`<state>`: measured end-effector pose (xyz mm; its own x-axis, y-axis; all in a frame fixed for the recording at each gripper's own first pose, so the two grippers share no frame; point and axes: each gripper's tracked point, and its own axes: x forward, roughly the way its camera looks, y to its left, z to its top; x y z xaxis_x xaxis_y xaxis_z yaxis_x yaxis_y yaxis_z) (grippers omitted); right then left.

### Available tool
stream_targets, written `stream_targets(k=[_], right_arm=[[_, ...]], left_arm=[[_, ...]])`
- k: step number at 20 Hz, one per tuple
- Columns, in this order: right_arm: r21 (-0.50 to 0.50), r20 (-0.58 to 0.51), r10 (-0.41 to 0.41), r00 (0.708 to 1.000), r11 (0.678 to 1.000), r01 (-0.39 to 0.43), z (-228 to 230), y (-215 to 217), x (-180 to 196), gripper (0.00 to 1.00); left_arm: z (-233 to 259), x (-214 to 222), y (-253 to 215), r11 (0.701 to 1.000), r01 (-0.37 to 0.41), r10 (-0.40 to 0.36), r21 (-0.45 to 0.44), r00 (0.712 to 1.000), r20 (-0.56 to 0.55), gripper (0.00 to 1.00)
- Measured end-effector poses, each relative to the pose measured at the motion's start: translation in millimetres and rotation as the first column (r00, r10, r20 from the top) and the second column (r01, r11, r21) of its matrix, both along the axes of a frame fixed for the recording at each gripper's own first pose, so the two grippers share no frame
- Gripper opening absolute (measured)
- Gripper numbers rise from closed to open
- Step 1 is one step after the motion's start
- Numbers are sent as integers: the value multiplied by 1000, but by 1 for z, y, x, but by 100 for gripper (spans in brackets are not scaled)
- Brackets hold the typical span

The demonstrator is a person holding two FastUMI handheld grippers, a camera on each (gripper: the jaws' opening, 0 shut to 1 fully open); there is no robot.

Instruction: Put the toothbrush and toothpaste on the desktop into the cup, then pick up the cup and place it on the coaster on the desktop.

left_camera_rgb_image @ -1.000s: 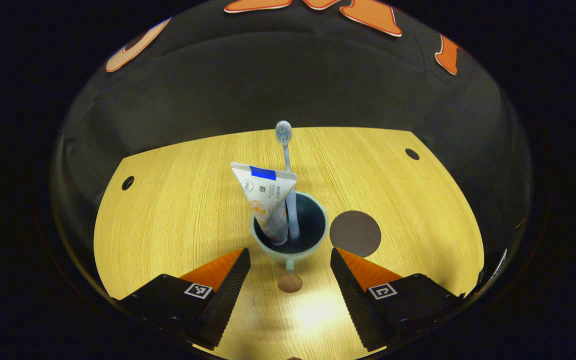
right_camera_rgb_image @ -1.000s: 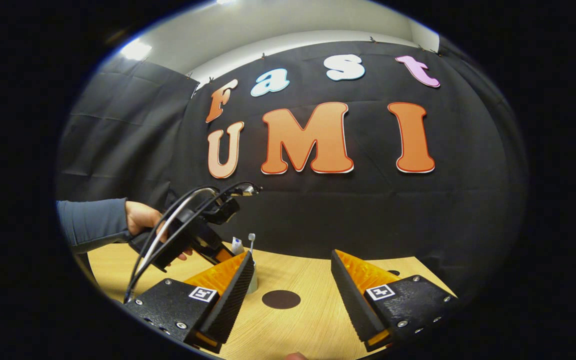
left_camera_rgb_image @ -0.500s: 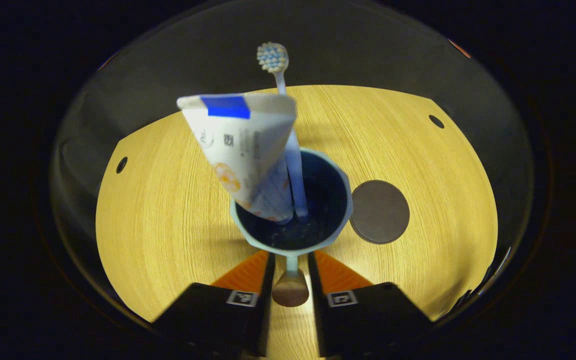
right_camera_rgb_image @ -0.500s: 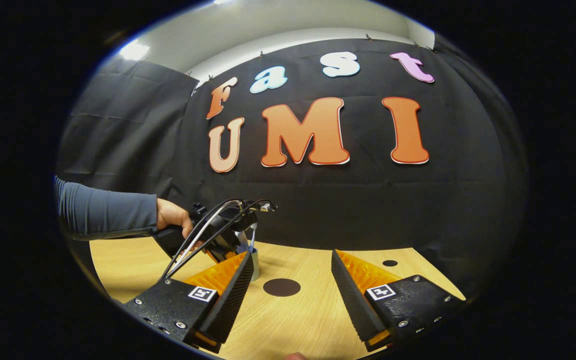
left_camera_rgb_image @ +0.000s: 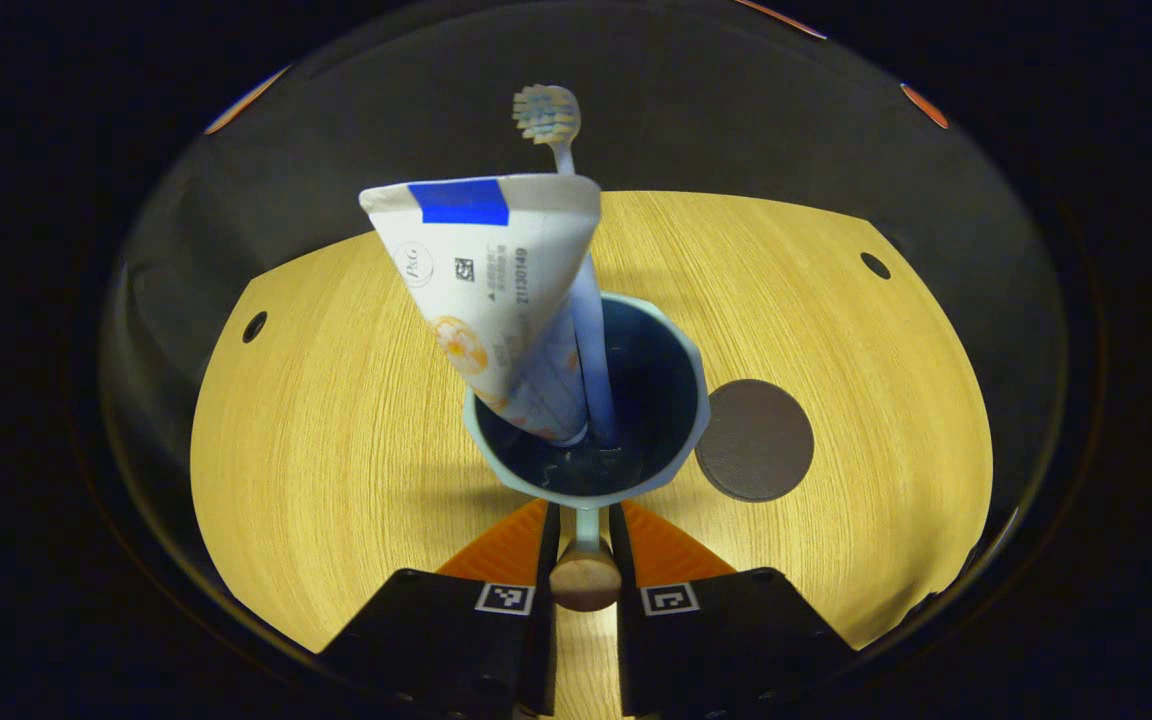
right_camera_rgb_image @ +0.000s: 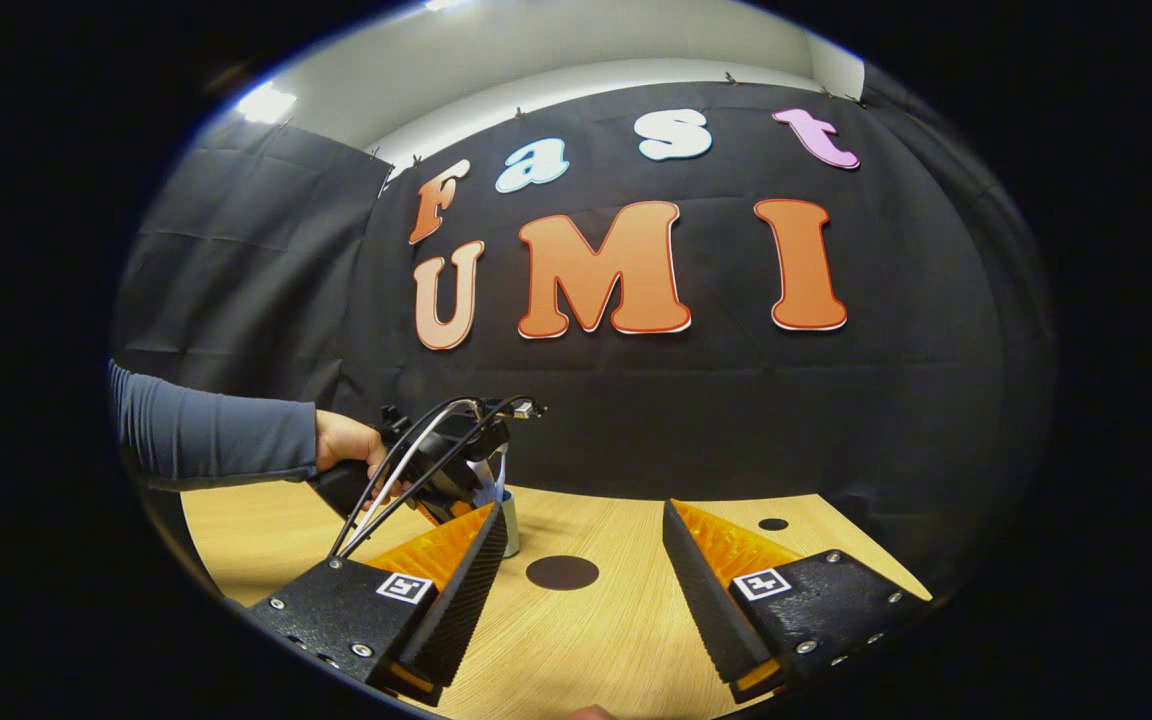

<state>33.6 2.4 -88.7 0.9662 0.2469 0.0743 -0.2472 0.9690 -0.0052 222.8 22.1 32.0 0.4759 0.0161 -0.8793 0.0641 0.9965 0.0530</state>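
- Cup (left_camera_rgb_image: 591,470), centre of the left gripper view, stands on the worktop (left_camera_rgb_image: 336,420); toothpaste (left_camera_rgb_image: 496,290) and toothbrush (left_camera_rgb_image: 576,300) lean upright inside.
- Left claw (left_camera_rgb_image: 584,560) pinches the cup's stubby handle (left_camera_rgb_image: 585,575), low centre.
- Right claw (right_camera_rgb_image: 581,590) spread, holding nothing.
- Coaster (left_camera_rgb_image: 754,440) lies just right of the cup.
- Judgement: hard, light cup; a handle hold could let it swing, and the tall contents make it top-heavy.

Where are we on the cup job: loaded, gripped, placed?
Loaded: the toothpaste and toothbrush stand in the cup. Gripped: the left gripper has both fingers closed on the cup's handle. Left: lift it onto the coaster, bare beside the cup. The right gripper is open and idle.
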Motion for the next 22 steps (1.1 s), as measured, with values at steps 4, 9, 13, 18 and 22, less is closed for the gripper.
stream_targets(k=[4, 9, 13, 18, 22], right_arm=[[10, -2, -17, 1000, 1000, 17, -1, -10, -2, 94], [4, -4, -44, 999, 999, 44, -2, -25, -7, 94], [22, -20, -49, 999, 999, 50, -7, -32, -10, 94], [25, -46, -74, 996, 997, 75, -16, -46, -12, 94], [46, -68, -85, 994, 995, 89, -20, -52, -11, 94]], left_arm=[[36, 7, -21, 999, 42, -42, 0, 999, 31, 24], [27, 31, -52, 996, 92, -91, -11, 995, 35, 24], [6, 39, -51, 991, 133, -132, -8, 991, 20, 24], [-13, 40, -50, 992, 127, -128, -25, 992, -21, 17], [-5, 40, -46, 991, 130, -130, -18, 991, -7, 28]])
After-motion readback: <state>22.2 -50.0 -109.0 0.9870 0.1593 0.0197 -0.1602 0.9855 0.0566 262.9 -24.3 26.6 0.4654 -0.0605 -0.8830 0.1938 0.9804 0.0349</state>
